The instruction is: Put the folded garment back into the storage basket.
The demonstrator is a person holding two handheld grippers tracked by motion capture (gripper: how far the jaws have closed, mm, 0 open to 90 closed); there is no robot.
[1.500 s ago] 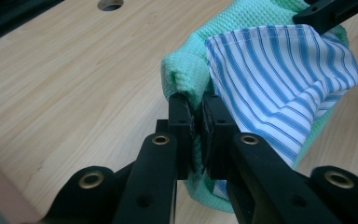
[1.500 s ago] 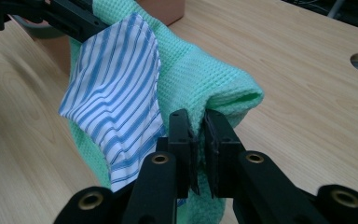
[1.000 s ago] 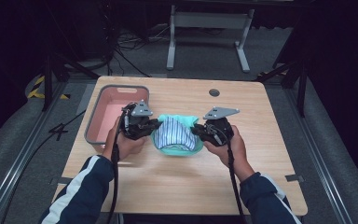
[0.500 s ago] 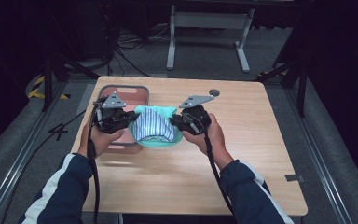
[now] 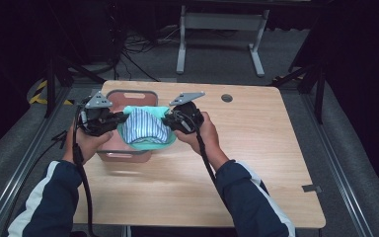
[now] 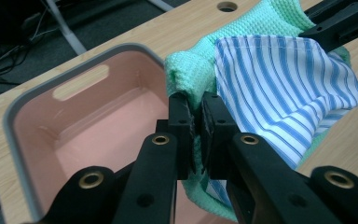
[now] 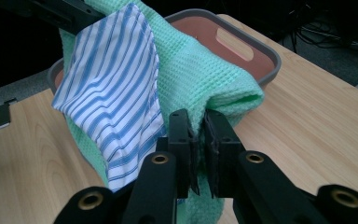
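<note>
A green waffle-weave cloth (image 5: 150,143) with a blue-and-white striped cloth (image 5: 146,125) lying on it hangs between my two grippers, over the right part of a pink bin (image 5: 123,155). My left gripper (image 5: 120,118) is shut on the green cloth's (image 6: 191,70) left edge, and in the left gripper view its jaws (image 6: 196,122) pinch the fold. My right gripper (image 5: 169,120) is shut on the cloth's right edge; its jaws (image 7: 198,135) clamp the green fold (image 7: 205,70). The striped cloth (image 7: 114,88) drapes loose across the bundle. The striped cloth (image 6: 279,84) sags in the middle.
The pink bin (image 6: 79,121) with a grey rim and handle slots looks empty inside. It stands at the left rear of the wooden table (image 5: 256,148). A round cable hole (image 5: 227,98) sits near the table's far edge. A metal frame (image 5: 217,29) stands behind the table.
Both grippers have carried the cloth bundle leftward and away from me, from the table's middle to above the pink bin. Both stay shut on the green cloth.
</note>
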